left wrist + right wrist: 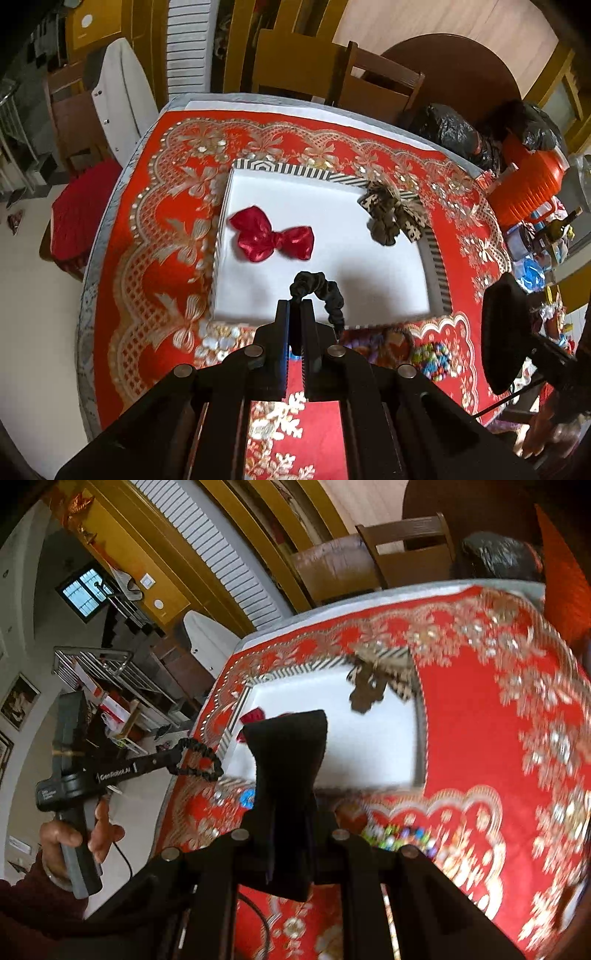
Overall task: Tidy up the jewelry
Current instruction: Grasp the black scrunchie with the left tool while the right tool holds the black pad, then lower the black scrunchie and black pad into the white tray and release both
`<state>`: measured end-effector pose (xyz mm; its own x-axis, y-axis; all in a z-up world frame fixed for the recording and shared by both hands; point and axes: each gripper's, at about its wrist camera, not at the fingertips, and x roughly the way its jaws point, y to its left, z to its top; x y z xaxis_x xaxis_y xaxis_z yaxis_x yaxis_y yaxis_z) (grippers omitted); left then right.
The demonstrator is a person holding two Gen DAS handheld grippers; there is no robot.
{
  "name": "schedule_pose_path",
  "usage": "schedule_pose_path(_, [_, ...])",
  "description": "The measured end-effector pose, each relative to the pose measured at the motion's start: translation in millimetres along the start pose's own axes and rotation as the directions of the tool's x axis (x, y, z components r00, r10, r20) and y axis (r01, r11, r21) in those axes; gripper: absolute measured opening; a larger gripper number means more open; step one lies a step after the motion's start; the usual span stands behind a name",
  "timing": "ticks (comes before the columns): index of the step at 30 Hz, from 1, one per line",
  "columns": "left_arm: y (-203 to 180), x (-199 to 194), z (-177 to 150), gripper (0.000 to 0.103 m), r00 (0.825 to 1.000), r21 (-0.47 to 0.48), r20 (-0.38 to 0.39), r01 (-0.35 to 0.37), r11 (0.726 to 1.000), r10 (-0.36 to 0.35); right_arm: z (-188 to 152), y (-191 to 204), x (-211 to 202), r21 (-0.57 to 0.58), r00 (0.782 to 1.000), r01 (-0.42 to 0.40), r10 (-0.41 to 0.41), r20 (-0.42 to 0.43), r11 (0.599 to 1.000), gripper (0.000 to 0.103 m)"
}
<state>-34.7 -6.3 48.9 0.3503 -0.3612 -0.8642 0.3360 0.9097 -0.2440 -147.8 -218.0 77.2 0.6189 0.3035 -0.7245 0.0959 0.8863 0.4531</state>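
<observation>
My left gripper (294,305) is shut on a black scrunchie (334,295), which hangs in a loop just above the near edge of the white box (332,206) with a striped rim. In the box lie a red satin bow (273,239) and a brown patterned bow (392,214). My right gripper (291,801) is shut on a wide black fabric piece (286,746) that hides its fingertips; it is held above the cloth in front of the white box (351,746). The right wrist view shows the left gripper (173,760) with the black scrunchie (201,765) at the left.
A red and gold embroidered cloth (155,258) covers the table. Coloured beaded pieces (432,358) lie in front of the box. An orange container (528,184) and black bags (450,133) stand at the far right. Wooden chairs (369,81) stand behind. A hand (74,838) holds the left gripper's handle.
</observation>
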Motion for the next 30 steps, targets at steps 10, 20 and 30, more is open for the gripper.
schedule_pose_path(10, [-2, 54, 13, 0.000, 0.995, -0.021, -0.065, -0.082, 0.996, 0.081, 51, -11, 49, -0.071, 0.997, 0.036, -0.040, -0.065, 0.997, 0.012])
schedule_pose_path(20, [14, 87, 17, 0.000, 0.980, -0.058, -0.118, -0.167, 0.984, 0.159, 77, -25, 107, -0.092, 0.990, 0.050, -0.062, -0.127, 0.995, 0.012])
schedule_pose_path(30, [34, 109, 13, 0.000, 0.965, -0.102, -0.167, -0.221, 0.970, 0.202, 53, -81, 133, -0.019, 0.955, 0.208, -0.207, -0.214, 0.978, 0.012])
